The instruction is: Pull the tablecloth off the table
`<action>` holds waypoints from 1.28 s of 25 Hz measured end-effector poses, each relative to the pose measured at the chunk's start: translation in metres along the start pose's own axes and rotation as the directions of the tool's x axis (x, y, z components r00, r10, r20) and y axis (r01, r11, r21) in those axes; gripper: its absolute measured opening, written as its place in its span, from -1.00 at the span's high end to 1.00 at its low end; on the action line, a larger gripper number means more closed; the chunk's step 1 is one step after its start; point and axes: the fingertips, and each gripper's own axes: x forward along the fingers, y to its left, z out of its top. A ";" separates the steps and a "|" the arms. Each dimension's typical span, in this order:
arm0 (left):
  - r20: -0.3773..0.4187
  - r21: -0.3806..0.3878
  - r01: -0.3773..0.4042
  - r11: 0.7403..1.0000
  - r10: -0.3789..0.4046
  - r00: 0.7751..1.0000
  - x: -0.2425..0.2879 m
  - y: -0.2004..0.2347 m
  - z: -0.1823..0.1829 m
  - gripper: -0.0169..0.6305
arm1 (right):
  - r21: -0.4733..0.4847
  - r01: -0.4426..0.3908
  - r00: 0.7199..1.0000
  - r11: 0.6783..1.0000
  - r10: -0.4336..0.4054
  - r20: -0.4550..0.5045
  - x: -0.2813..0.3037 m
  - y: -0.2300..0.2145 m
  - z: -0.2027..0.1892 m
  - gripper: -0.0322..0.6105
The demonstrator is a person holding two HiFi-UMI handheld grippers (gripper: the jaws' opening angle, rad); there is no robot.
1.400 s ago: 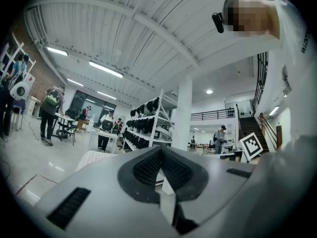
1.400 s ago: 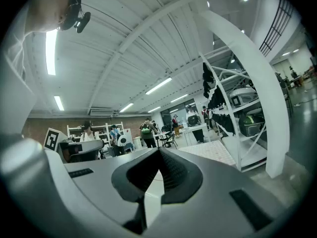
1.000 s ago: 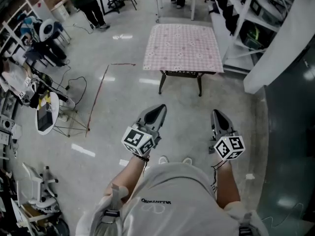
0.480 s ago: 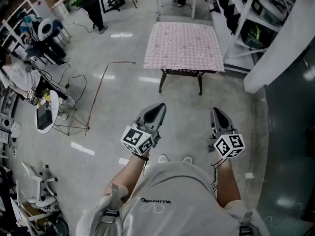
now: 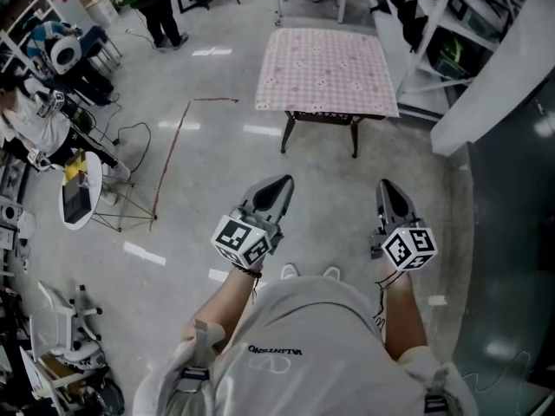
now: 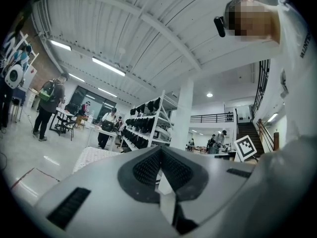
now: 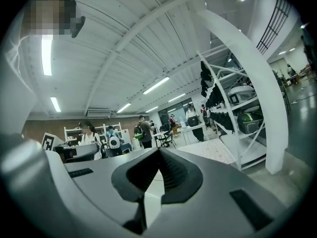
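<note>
A pink checked tablecloth (image 5: 326,66) covers a small dark-legged table (image 5: 287,137) standing on the grey floor some way ahead of me. My left gripper (image 5: 279,184) and right gripper (image 5: 387,186) are held in front of my chest, well short of the table, both shut with nothing between the jaws. The tablecloth (image 6: 94,157) shows low at the left in the left gripper view, and the same tablecloth (image 7: 210,150) lies beside white shelving in the right gripper view. In both gripper views the jaws meet at a closed point.
White shelving (image 5: 434,33) with dark gear stands right of the table, next to a slanted white beam (image 5: 499,85). A person (image 5: 160,7) stands far left. Cables, a stand (image 5: 82,199) and chairs crowd the left side. Red tape (image 5: 173,146) marks the floor.
The head view has shifted slightly; the table sits a little higher in frame. Both grippers keep their pose and stay shut. People at the far left have moved about.
</note>
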 end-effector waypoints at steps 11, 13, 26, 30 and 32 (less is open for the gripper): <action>-0.019 -0.028 0.020 0.999 -0.020 1.000 -0.017 0.024 -0.011 0.95 | -0.020 0.020 0.999 1.000 -0.020 -0.026 0.015 0.030 -0.017 0.87; -0.028 -0.037 0.023 0.999 -0.024 0.999 -0.019 0.025 -0.015 0.95 | -0.020 0.023 0.999 1.000 -0.024 -0.035 0.015 0.033 -0.021 0.87; -0.051 -0.054 0.029 0.998 -0.032 0.998 -0.004 0.028 -0.027 0.95 | 0.011 0.040 0.998 0.999 -0.039 -0.039 0.017 0.019 -0.027 0.87; -0.057 -0.047 0.009 0.999 -0.012 0.998 0.003 0.037 -0.029 0.95 | 0.019 0.014 0.999 1.000 -0.013 -0.042 0.036 0.013 -0.029 0.87; -0.058 -0.043 -0.005 0.999 0.002 0.998 0.011 0.042 -0.029 0.95 | 0.021 -0.006 0.999 1.000 0.007 -0.042 0.048 0.008 -0.027 0.87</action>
